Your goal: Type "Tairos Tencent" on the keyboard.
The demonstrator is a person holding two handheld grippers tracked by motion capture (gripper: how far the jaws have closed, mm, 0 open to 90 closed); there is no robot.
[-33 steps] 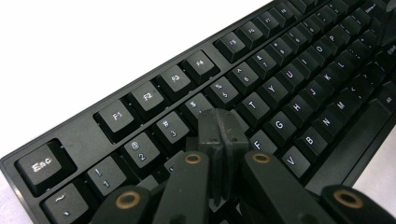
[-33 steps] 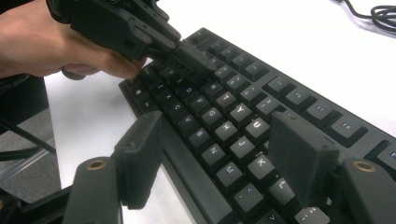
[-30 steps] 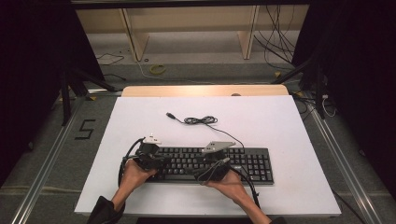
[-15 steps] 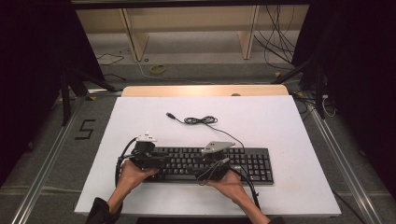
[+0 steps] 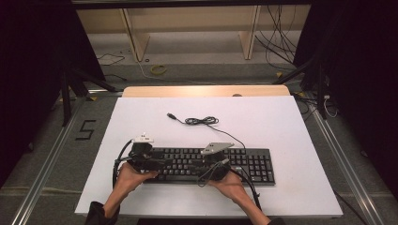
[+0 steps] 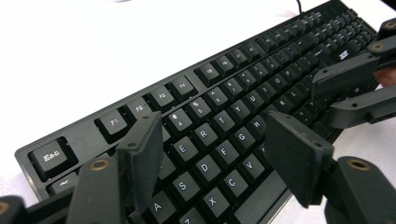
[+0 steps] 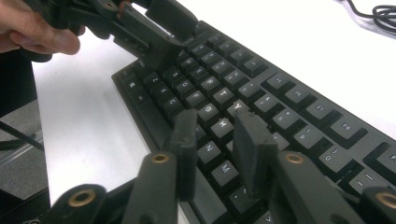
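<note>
here the black keyboard (image 5: 206, 165) lies flat on the white table (image 5: 281, 122), near the person's edge, with its long axis running left to right and its cable (image 5: 202, 121) trailing off toward the far side. both grippers hang over its left half, tips pointing down at the key rows — that is the relation the next move turns on.

the left gripper (image 5: 143, 159) sits over the left end. in the left gripper view its jaws stand wide apart, having just been opening, with nothing between them; they straddle the letter keys around e, d and f (image 6: 224, 151) without pressing.

the right gripper (image 5: 215, 164) is over the middle of the board. its jaws have just been closing and now stand narrow, with a clear gap and nothing gripped. the tips hover just above the keys near h (image 7: 223, 126) and n — whether one pad touches a key i cannot tell.

my read: the left gripper is nearer the left-hand letters, the right one nearer the centre keys, so each would press straight down on what lies under it.
</note>
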